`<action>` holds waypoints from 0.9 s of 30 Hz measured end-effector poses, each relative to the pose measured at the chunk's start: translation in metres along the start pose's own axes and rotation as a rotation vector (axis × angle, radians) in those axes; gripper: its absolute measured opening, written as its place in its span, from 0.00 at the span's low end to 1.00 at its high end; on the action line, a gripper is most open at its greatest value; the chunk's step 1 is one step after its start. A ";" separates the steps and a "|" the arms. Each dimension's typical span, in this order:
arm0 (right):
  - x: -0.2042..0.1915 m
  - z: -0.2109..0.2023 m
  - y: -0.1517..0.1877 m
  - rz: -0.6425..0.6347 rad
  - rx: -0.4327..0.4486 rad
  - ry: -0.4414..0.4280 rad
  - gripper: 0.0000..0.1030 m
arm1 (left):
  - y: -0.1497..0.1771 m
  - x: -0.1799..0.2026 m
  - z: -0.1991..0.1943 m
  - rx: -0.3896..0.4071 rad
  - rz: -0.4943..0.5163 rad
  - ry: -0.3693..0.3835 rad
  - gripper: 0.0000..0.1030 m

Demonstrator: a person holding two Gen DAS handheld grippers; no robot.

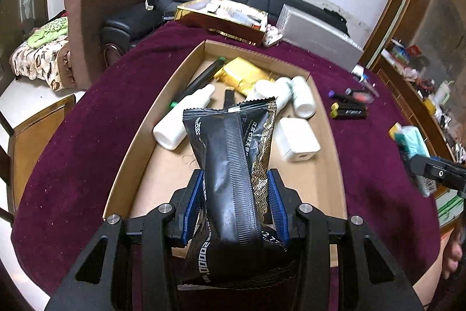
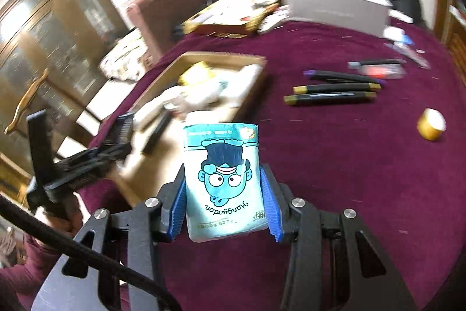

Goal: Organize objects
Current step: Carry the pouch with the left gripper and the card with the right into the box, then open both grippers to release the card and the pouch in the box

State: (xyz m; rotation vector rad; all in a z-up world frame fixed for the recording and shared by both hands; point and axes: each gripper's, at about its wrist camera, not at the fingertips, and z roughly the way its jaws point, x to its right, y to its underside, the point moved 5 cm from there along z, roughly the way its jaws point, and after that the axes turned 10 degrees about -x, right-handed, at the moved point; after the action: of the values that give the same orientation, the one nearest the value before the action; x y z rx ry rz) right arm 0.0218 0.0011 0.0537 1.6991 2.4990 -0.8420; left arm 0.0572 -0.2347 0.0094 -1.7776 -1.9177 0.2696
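- The black pouch (image 1: 230, 165) is clamped between the blue pads of the left gripper (image 1: 236, 203), standing up above the near, bare end of the cardboard tray (image 1: 326, 153).
- To place it well, I would lower it onto that bare floor of the tray before letting go, since the far end is already crowded.
- Things lying there: a white bottle (image 1: 183, 118), a white charger (image 1: 295, 140), a gold packet (image 1: 244, 75) and a black marker (image 1: 204, 77). The pouch should land short of them so nothing gets knocked.
- The pouch is soft and bulges below the pads, so it will probably flop over; laying it flat looks safer than standing it up.
- The right gripper (image 2: 225, 203) has its pads pressed on a blue tissue pack (image 2: 222, 179), held clear above the maroon tablecloth (image 2: 364, 165), just beside the tray's near corner.
- It is best kept back until the left one is out of the tray, as the two stand close.
- Loose on the cloth: several markers (image 2: 329, 98) and a gold cap (image 2: 431, 124), well apart from the tray.
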 end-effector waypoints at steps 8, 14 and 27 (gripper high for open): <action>-0.072 0.070 -0.011 -0.100 -0.106 -0.027 0.43 | 0.006 0.000 0.011 -0.038 0.060 -0.002 0.37; -0.073 0.089 -0.011 -0.110 -0.121 0.022 0.44 | 0.003 0.003 0.017 -0.066 0.084 0.070 0.37; -0.067 0.100 -0.015 -0.093 -0.139 0.050 0.46 | 0.000 -0.007 0.025 -0.104 0.046 0.102 0.41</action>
State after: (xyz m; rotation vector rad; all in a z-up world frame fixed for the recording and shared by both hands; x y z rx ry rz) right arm 0.0076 -0.1034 -0.0057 1.5921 2.6182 -0.6209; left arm 0.0451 -0.2365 -0.0135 -1.8675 -1.8512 0.0948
